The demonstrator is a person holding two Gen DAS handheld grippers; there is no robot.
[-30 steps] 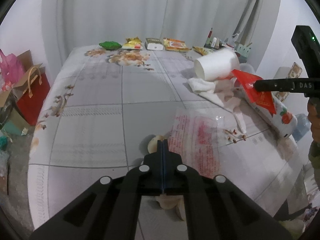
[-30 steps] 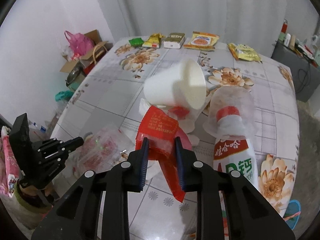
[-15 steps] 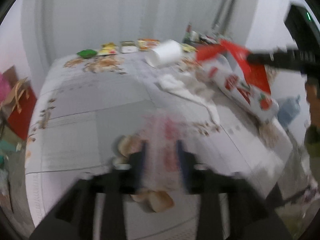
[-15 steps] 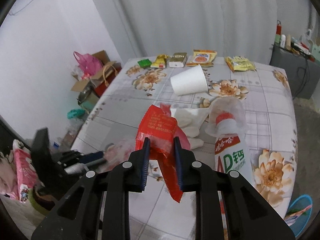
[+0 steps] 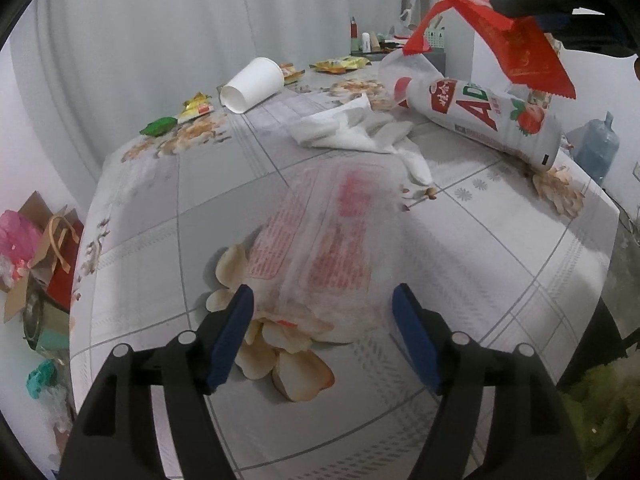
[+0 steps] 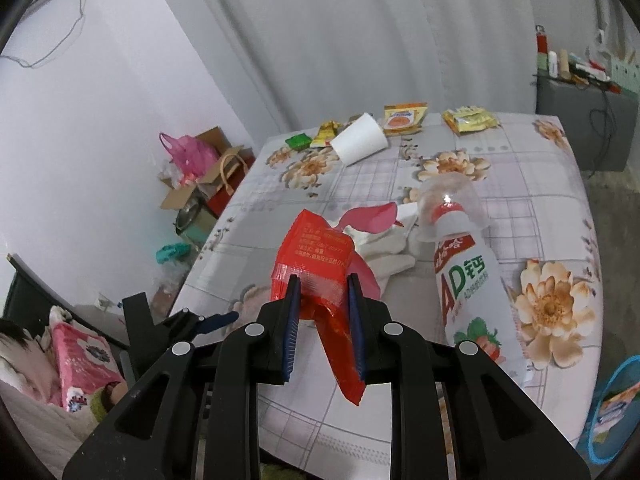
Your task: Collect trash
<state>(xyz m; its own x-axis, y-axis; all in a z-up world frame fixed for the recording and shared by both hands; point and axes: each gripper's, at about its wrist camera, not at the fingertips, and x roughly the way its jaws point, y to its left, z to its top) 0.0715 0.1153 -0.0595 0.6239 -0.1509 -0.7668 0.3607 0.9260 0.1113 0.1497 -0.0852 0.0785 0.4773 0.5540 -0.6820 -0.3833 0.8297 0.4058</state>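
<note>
Red foil fills the right gripper (image 6: pixel 322 320): its blue pads are pinched on a red wrapper (image 6: pixel 316 264), lifted above the table (image 6: pixel 540 184); small print covers the wrapper's face but is too fine to read. Beside it a white bottle (image 6: pixel 472 296) lies on its side with a clear cup (image 6: pixel 452 200) over its red cap; the label shows large green "AD" with a Chinese character after it, a red band of Chinese script above and strawberries below. From the left wrist the same label reads red "AD".

Left gripper (image 5: pixel 322 332) jaws are opening, the pads wide apart and pressing nothing; between them, on the cloth, lies a clear plastic bag (image 5: pixel 332 240) printed with red writing, blurred beyond reading. Crumpled tissues (image 5: pixel 352 132) lie between this bag and the bottle, with a tipped white paper cup (image 5: pixel 252 84) further back.

Only the left view shows the bag plainly and a blue water jug (image 5: pixel 598 148) past the table edge. Only the right view shows a blue bin (image 6: pixel 616 412) at the lower right, a pink bag (image 6: pixel 188 152) in a cardboard box by the wall, and the orange and yellow snack packets (image 6: pixel 404 118) at the far end with print too small to read
</note>
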